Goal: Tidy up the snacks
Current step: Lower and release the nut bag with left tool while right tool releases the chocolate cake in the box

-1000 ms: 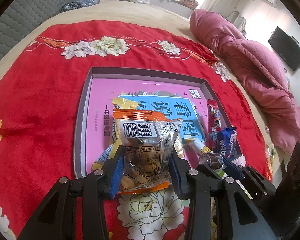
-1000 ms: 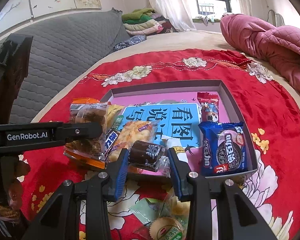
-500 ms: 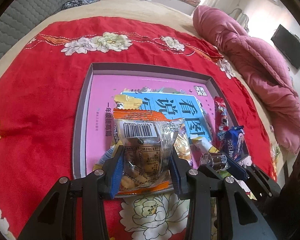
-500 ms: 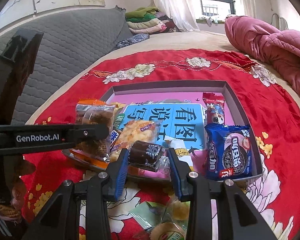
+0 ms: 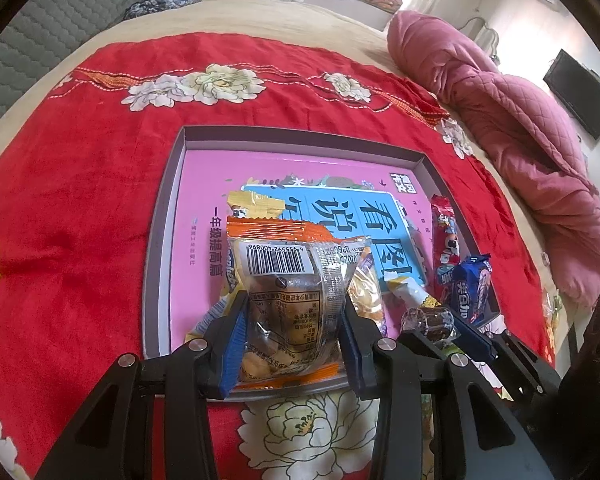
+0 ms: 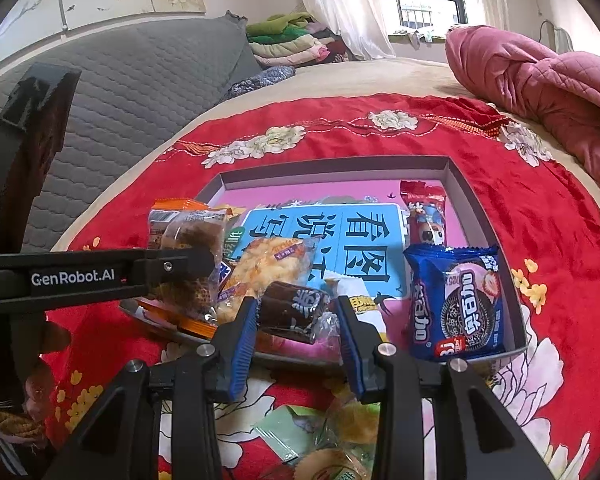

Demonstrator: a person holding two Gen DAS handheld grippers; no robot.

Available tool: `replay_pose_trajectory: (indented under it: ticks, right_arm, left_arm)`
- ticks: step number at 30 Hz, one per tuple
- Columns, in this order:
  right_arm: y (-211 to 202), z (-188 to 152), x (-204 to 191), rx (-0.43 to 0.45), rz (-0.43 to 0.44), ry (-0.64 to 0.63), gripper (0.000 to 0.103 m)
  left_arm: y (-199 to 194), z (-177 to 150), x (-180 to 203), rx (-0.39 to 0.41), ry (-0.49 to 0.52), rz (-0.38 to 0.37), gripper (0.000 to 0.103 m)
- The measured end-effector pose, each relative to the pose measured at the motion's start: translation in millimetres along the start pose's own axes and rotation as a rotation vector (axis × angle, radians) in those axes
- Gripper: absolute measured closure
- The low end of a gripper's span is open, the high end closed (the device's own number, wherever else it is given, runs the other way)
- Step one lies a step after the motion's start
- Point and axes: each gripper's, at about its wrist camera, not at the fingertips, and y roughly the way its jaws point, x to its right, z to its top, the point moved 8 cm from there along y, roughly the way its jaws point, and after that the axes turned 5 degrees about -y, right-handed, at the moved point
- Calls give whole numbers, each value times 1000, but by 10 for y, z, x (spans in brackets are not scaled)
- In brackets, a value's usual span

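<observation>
Your left gripper [image 5: 291, 340] pinches a clear snack bag [image 5: 296, 300] over the box [image 5: 156, 264]. Your right gripper [image 6: 296, 332] pinches a brown cake [image 6: 294, 312] at its near edge. Several snacks are in already. More wait on the red blanket [image 6: 540, 208].

Two handheld grippers, each with black plastic fingers, blue ribbed pads [image 5: 236, 344] and silver round screws [image 6: 381, 348]. The left gripper [image 6: 188, 262] carries white "GenRobot.AI" lettering [image 6: 73, 278] along its side.
</observation>
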Motion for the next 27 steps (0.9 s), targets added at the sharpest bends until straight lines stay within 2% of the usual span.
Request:
replay_pose_trajectory:
  ticks: [27]
  right_arm:
    - [102, -91, 65, -36, -36, 0, 64]
  left_arm:
    - [30, -4, -35, -2, -10, -6, 60]
